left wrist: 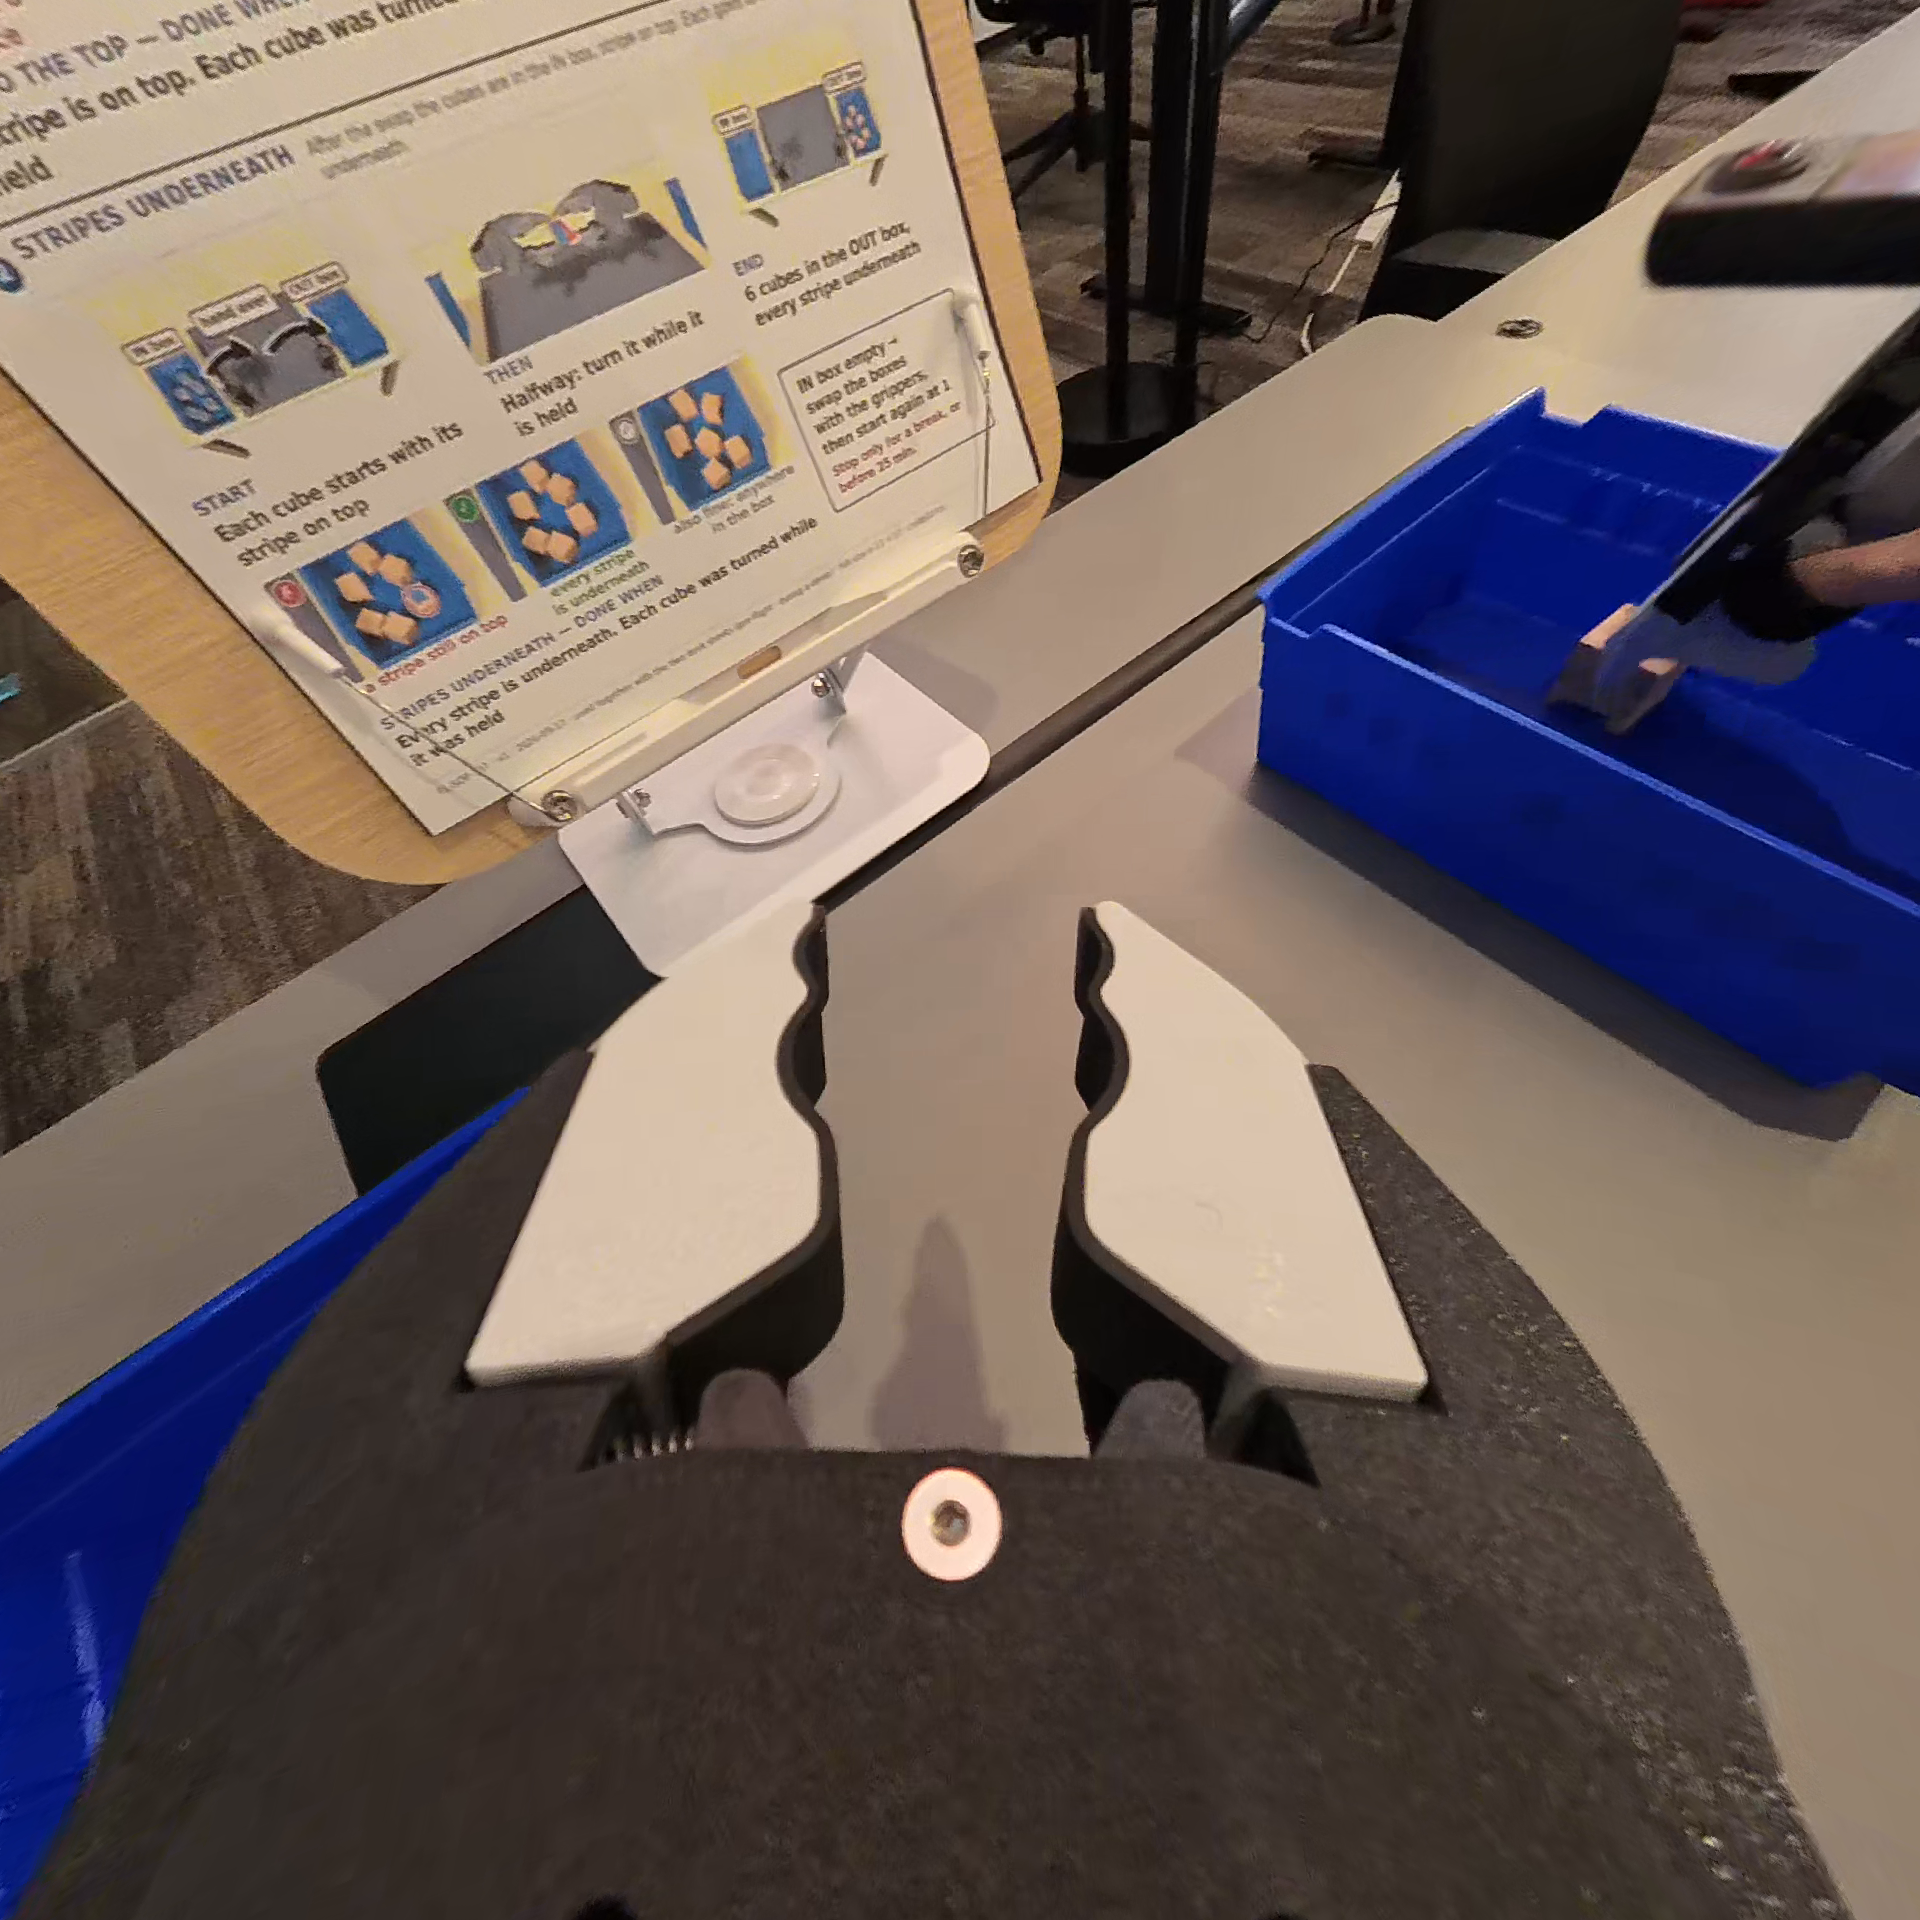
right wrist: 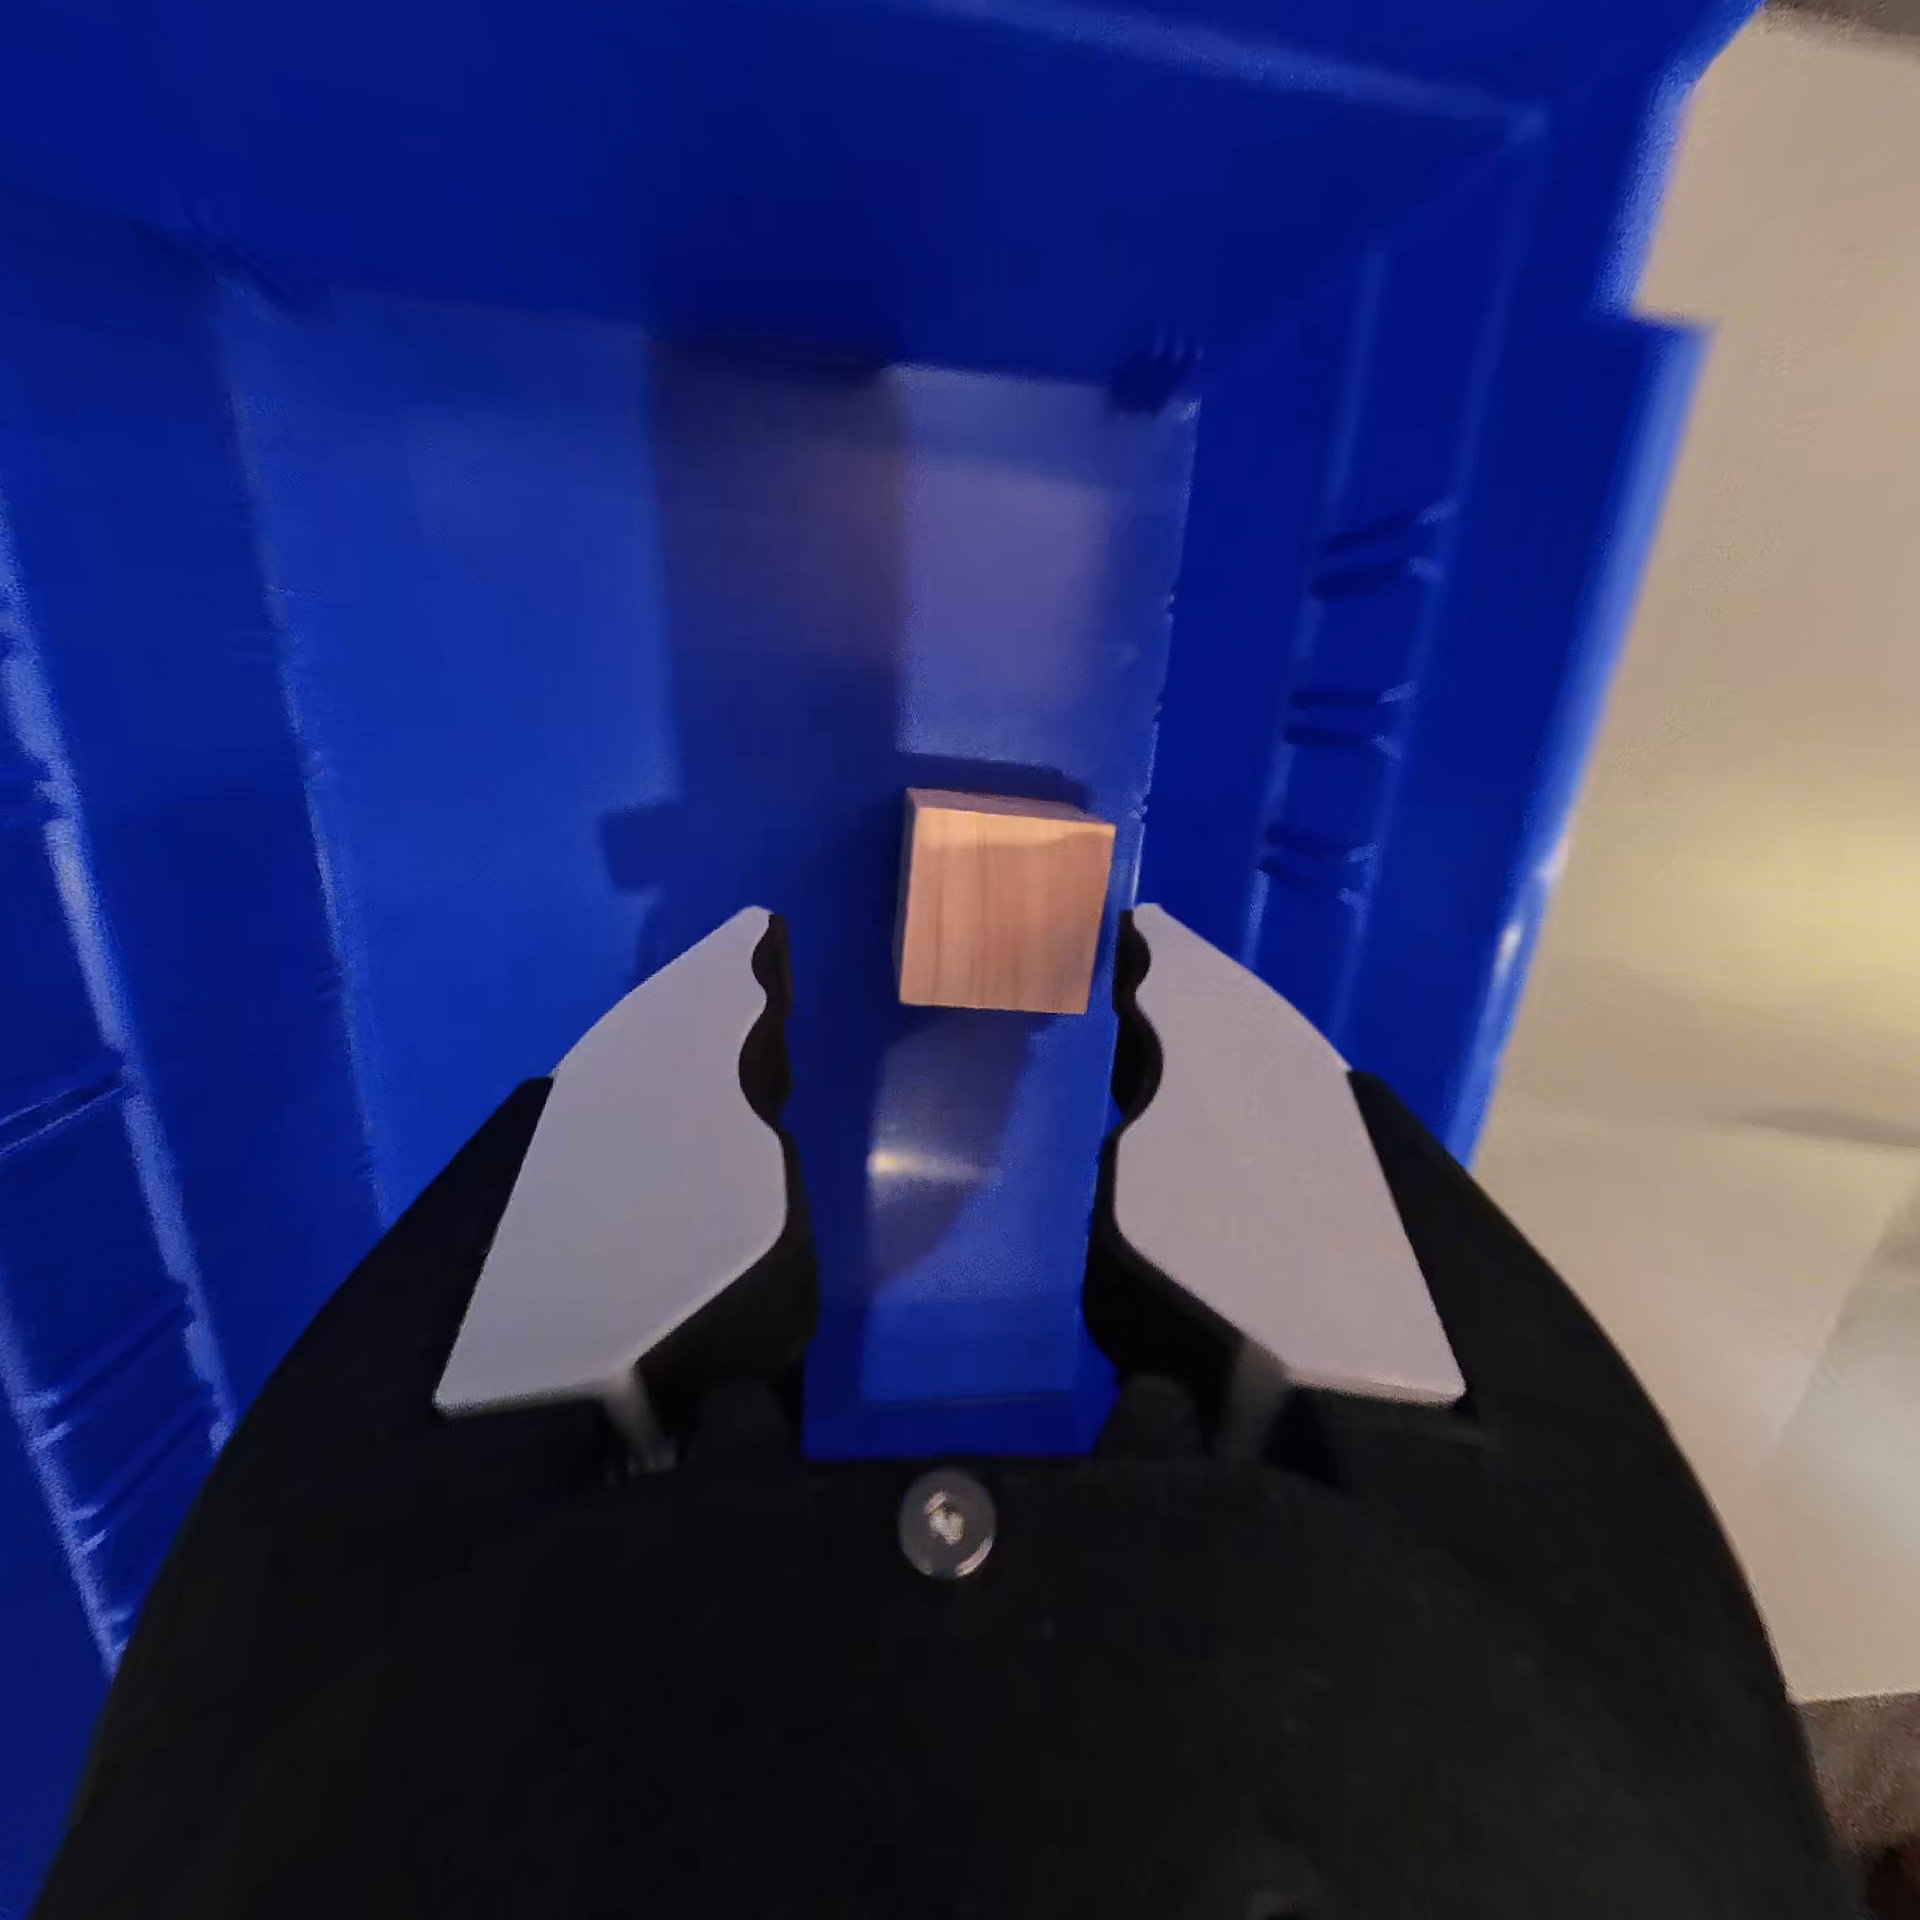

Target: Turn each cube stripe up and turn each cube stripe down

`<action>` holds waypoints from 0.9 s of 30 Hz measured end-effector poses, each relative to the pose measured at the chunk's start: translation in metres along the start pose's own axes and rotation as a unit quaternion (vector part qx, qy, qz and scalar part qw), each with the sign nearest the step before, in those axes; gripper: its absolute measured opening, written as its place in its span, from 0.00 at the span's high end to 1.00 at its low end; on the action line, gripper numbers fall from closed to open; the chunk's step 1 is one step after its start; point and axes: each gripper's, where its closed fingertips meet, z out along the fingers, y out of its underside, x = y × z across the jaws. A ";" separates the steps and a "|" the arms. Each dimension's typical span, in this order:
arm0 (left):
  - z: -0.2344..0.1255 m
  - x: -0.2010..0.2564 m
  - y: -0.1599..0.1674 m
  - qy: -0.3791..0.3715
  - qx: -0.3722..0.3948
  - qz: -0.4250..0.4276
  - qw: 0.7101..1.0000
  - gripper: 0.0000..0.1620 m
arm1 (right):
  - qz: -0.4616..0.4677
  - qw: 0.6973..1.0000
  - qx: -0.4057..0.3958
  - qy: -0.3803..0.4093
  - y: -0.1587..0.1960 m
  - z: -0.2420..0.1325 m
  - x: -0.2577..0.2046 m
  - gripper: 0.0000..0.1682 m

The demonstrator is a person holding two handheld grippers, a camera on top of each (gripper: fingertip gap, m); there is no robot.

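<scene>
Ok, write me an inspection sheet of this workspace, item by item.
Surface: grey table, matte.
Job's things: one wooden cube on the floor of the blue bin; no stripe on its visible faces. Second blue bin at the left edge, contents hidden.
Clutter: instruction board on a white stand.
Grippers: left tool open, empty, above the table. Right tool open, fingers either side of the cube, not gripping.
Cables: white cord on the floor beyond the table.
Surroundings: patterned carpet, dark furniture legs.
</scene>
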 end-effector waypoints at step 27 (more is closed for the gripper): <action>-0.089 -0.112 0.175 0.020 -0.337 -0.113 0.935 0.77 | -0.516 0.716 0.467 -0.048 0.034 -0.200 -0.334 0.63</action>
